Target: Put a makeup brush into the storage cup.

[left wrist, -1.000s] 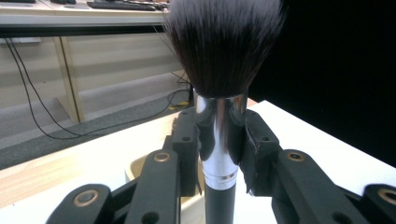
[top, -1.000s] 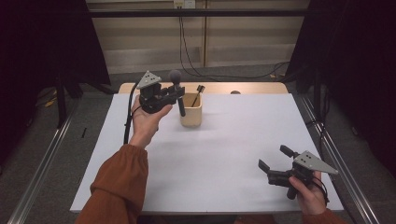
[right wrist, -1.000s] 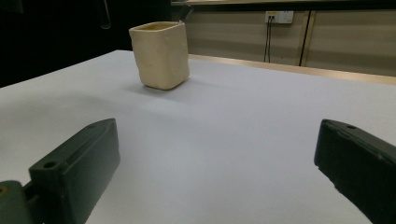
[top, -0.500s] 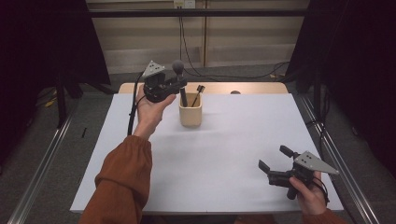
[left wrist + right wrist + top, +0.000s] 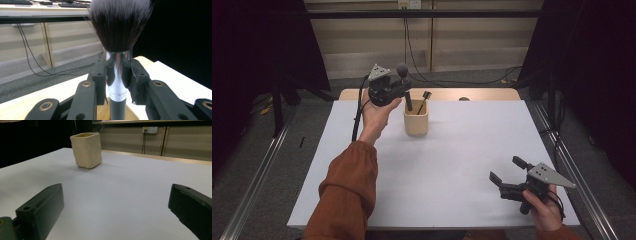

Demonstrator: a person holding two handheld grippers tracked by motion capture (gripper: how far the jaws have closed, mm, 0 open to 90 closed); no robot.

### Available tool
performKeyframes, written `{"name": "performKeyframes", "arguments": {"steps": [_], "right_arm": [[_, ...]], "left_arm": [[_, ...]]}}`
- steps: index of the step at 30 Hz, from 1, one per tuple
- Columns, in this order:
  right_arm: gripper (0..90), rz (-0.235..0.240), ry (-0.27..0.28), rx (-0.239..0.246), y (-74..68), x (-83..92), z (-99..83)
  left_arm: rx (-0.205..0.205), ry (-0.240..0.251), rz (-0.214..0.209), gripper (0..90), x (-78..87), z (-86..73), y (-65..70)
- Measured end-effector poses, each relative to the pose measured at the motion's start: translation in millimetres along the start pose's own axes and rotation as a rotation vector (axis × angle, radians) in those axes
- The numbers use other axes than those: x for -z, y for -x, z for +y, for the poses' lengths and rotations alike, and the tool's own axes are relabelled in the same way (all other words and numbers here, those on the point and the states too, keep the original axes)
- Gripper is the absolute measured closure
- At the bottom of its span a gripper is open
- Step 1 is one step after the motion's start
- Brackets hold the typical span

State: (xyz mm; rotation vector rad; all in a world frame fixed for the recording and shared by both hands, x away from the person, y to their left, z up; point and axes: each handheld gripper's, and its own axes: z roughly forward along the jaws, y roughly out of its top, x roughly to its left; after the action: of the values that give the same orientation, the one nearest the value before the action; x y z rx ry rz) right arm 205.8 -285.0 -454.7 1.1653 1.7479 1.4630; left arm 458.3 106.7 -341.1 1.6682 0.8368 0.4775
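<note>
My left gripper (image 5: 401, 91) is shut on a makeup brush (image 5: 402, 70) and holds it upright, dark bristles on top. In the left gripper view the pads clamp the brush's silver ferrule (image 5: 117, 75) under the bristle head (image 5: 120, 22). The black handle end points down at the rim of a beige cup (image 5: 416, 122), just left of a small dark brush (image 5: 424, 99) that stands in the cup. My right gripper (image 5: 505, 168) rests open near the table's front right corner, nothing between its fingers (image 5: 41, 207). It faces the cup (image 5: 86, 150) across bare table.
The white tabletop (image 5: 452, 165) has a wooden strip along its back edge with a small dark object (image 5: 464, 99) on it. Metal rails (image 5: 257, 170) run along the floor at both sides. Cables hang against the back wall.
My left hand has carried the brush toward the table's back, bringing the handle end from in front of the cup to its rim. The right gripper has stayed still.
</note>
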Motion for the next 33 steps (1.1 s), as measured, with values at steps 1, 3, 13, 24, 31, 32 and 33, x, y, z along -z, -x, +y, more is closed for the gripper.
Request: {"name": "performKeyframes", "arguments": {"steps": [1, 3, 13, 24, 31, 32, 33], "right_arm": [[0.0, -0.001, 0.0, 0.001, -0.1, 0.1, 0.0], [0.0, -0.002, 0.002, 0.002, -0.3, 0.4, 0.0], [0.0, 0.003, 0.002, 0.001, -0.1, 1.0, 0.1], [0.0, 0.007, -0.005, 0.002, -0.2, 0.4, -0.4], [0.0, 0.009, -0.005, 0.007, -0.8, 0.6, -0.3], [0.0, 0.008, -0.005, 0.006, -0.7, 0.8, -0.3], [0.0, 0.008, -0.006, 0.007, -0.4, 0.9, -0.4]], "left_arm": [[-0.004, 0.003, 0.005, 70.5, -1.0, -1.0, 0.2], [-0.004, -0.003, 0.005, 70.4, -2.3, -1.9, -0.3], [-0.004, -0.024, 0.015, 70.4, -10.9, -16.0, 1.7], [-0.012, -0.042, 0.023, 70.4, -14.4, -26.7, 2.2], [-0.037, -0.066, 0.025, 70.4, -21.3, -34.1, 6.8], [-0.038, -0.07, 0.025, 70.4, -22.1, -35.3, 6.3], [-0.036, -0.072, 0.027, 70.4, -22.3, -36.2, 6.3]]}}
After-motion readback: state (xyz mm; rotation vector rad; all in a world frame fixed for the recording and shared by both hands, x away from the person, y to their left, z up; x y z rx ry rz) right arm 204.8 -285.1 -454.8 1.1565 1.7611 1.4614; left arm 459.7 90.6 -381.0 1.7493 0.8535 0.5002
